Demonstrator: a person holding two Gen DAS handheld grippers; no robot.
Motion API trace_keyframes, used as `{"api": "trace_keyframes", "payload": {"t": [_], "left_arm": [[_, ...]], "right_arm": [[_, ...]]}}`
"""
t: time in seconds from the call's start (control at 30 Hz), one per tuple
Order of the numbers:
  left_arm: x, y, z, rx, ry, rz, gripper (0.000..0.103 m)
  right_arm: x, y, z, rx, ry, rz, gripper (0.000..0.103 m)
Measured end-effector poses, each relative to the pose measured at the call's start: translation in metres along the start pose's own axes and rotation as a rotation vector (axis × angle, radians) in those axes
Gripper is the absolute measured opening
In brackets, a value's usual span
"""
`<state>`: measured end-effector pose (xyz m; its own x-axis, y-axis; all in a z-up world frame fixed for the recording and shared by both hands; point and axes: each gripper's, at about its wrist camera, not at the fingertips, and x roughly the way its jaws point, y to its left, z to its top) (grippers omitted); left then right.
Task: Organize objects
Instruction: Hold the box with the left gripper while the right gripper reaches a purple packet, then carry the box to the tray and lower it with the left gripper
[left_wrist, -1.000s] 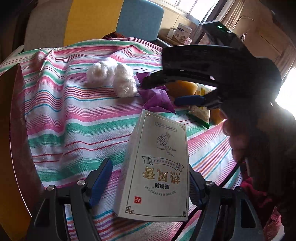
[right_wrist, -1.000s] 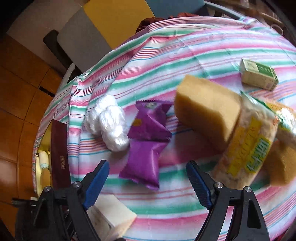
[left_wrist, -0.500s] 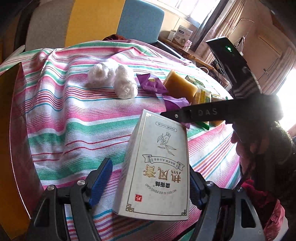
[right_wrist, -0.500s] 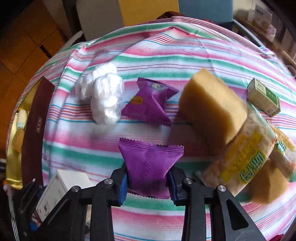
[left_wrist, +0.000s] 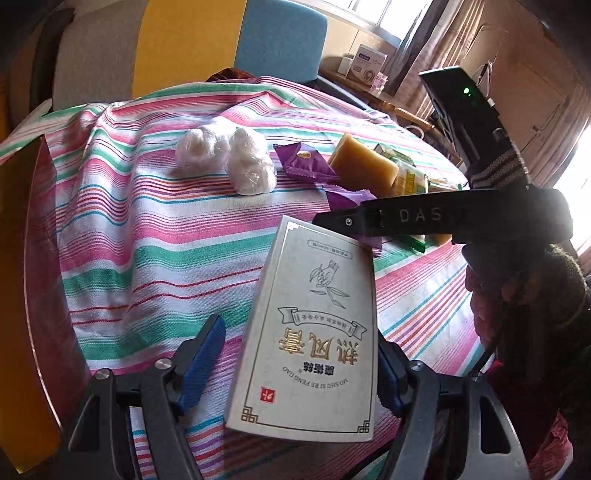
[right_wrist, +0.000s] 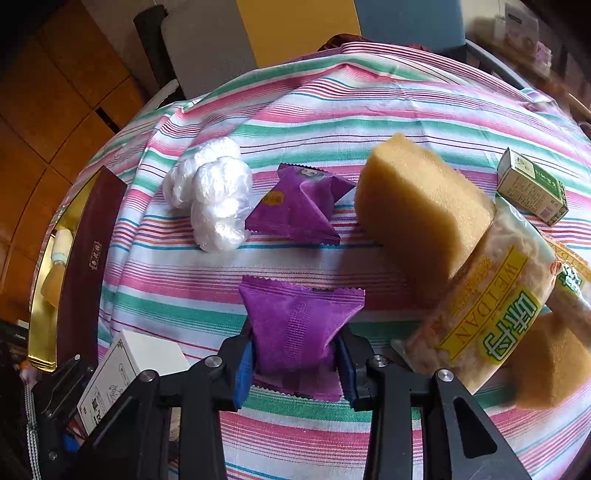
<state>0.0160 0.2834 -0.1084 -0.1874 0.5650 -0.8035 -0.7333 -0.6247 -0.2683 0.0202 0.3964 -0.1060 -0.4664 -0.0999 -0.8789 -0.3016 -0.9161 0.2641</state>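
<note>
My right gripper (right_wrist: 293, 360) has its jaws drawn narrow and clamped on a purple snack packet (right_wrist: 295, 325), one blue pad against each side of the wrapper, the serrated top edge pointing away from me. The packet sits over the striped cloth of the bench (right_wrist: 332, 103); whether it is lifted off or touching the cloth, I cannot tell.

My left gripper (left_wrist: 299, 365) has its jaws spread wide. A white box (left_wrist: 314, 332) with gold lettering stands between them: its right edge is against the right pad, while a clear gap separates it from the left pad (left_wrist: 205, 360). The box leans and its print reads upside down to me. I cannot tell whether anything grips it.

Positions relative to the yellow sponge (right_wrist: 417, 206), seen from the right wrist view:
- A second purple packet (right_wrist: 299, 206) lies just left of the sponge.
- A white plastic-wrapped bundle (right_wrist: 210, 195) lies further left, touching that packet.
- A clear noodle pack with yellow label (right_wrist: 495, 295) leans against the sponge's right side.
- A small green box (right_wrist: 532, 186) lies to the right and beyond, apart from it.
- A second sponge (right_wrist: 546, 365) sits near right, partly under the noodle pack.
- A dark red case (right_wrist: 88, 258) lies far left at the bench edge.
</note>
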Motion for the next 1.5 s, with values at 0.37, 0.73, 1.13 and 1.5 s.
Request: {"api": "trace_keyframes", "payload": {"t": [0.37, 0.73, 1.13, 1.5], "left_arm": [[-0.037, -0.012, -0.006, 0.058, -0.040, 0.043, 0.053], [-0.117, 0.038, -0.003, -0.099, -0.179, 0.031, 0.050], [-0.175, 0.202, -0.051, -0.505, -0.142, 0.403, 0.050], [-0.165, 0.234, -0.069, -0.505, -0.106, 0.573, 0.051]], "right_arm": [[0.001, 0.014, -0.004, -0.062, -0.002, -0.020, 0.055], [0.001, 0.027, -0.013, -0.184, -0.015, -0.112, 0.054], [0.008, 0.034, -0.007, -0.197, -0.016, -0.127, 0.054], [0.008, 0.034, -0.007, -0.200, -0.016, -0.130, 0.054]]}}
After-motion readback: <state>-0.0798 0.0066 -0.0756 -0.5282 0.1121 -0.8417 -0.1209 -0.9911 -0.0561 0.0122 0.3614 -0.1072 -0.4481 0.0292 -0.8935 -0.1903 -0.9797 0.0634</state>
